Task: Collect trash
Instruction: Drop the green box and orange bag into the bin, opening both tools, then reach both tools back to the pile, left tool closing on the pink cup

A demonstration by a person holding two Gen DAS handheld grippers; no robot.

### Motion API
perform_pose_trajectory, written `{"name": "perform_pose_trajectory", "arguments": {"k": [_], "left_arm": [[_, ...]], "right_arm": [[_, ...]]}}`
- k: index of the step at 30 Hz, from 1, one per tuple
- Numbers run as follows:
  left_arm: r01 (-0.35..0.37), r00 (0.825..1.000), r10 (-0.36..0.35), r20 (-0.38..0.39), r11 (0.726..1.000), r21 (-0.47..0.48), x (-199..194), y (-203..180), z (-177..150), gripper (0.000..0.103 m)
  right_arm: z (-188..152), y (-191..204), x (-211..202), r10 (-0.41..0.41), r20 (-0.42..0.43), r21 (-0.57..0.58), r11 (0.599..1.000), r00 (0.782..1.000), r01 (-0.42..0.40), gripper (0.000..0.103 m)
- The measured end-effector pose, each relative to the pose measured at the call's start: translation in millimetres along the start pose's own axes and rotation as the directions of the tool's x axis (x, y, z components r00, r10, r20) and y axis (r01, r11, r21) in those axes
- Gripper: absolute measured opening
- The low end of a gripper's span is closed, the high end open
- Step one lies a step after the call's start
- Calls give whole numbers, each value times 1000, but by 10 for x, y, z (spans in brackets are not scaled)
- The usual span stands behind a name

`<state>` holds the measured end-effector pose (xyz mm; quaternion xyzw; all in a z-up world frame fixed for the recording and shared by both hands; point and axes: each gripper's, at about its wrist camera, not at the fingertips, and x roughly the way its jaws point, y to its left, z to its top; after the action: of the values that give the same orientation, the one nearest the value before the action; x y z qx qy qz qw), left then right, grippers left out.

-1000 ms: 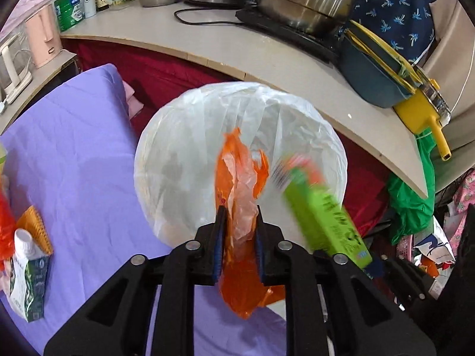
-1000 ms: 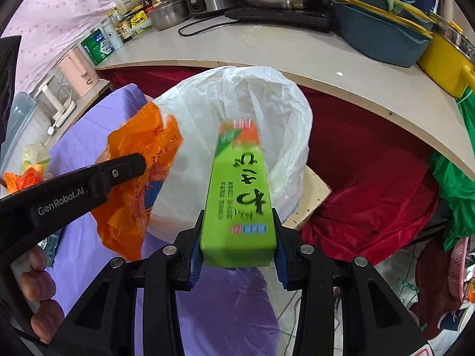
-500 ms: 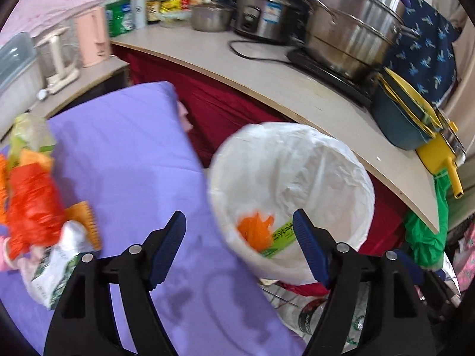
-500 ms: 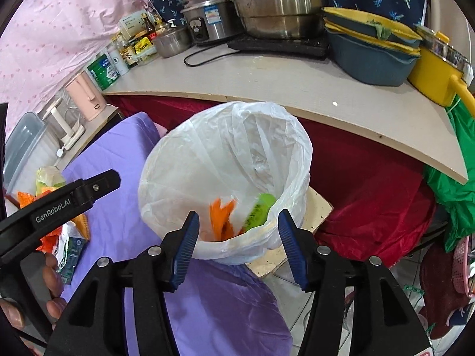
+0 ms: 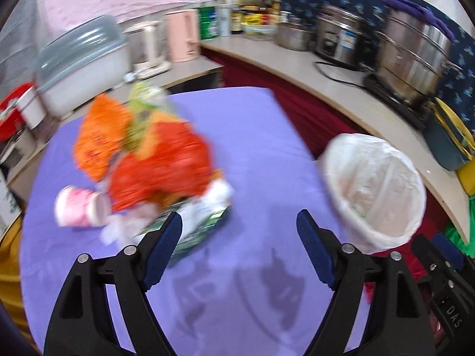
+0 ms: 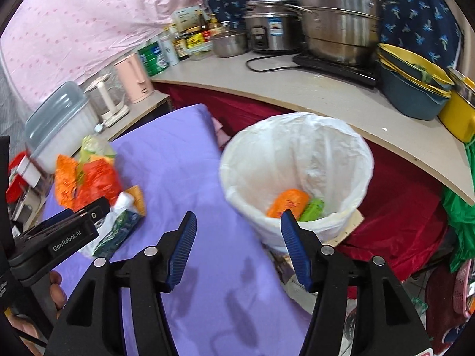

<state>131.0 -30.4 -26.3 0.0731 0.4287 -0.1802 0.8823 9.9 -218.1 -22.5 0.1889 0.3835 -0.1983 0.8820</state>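
Note:
A bin lined with a white bag (image 6: 299,160) stands off the right edge of the purple table (image 6: 184,178); an orange wrapper (image 6: 286,201) and a green box (image 6: 311,209) lie inside. It also shows in the left wrist view (image 5: 374,184). A blurred trash pile lies on the table: red bag (image 5: 160,166), orange bag (image 5: 98,136), pink cup (image 5: 80,210), green-white packet (image 5: 202,225). My left gripper (image 5: 239,228) is open and empty just right of the pile. My right gripper (image 6: 237,228) is open and empty beside the bin's near rim.
A counter (image 6: 297,89) behind the bin carries steel pots (image 6: 338,14), a rice cooker (image 6: 270,26), blue and yellow bowls (image 6: 415,89), bottles and a pink kettle (image 6: 133,77). A lidded plastic box (image 5: 80,59) stands at far left. Red cloth (image 6: 400,207) hangs below.
Both grippers opened and dropped the orange wrapper and green box into the bin. Both then drew back; the left swung left toward the trash pile.

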Motion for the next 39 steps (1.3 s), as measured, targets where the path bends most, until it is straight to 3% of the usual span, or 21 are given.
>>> {"name": "perform_pose_trajectory", "arguments": {"k": [10,19,28,35,39], "left_arm": [[-147,989,141,-53,979,-139,-59,1086,-275,76],[-224,973,203,-109,944,-243,2,1873,-387,78],[-251,967,229,-113,931,-263,210,2340,-241,89],[-241,968,210,-136,929,-280,525,2614,-112,89],[-225,971,190,-147,932,-284,666,2692,-80,89]], "right_arm": [[-207,853,148,90,-56,-127,987,994,-97,58],[-251,1474,358,145,-84,-198,967,986,-159,58],[-49,1909,682,172,-76,-219,958,982,-185,58],[-27,2113,913,189,-120,-211,955,975,-211,58],[-144,2240,984,242,-177,-188,943,954,-274,58]]}}
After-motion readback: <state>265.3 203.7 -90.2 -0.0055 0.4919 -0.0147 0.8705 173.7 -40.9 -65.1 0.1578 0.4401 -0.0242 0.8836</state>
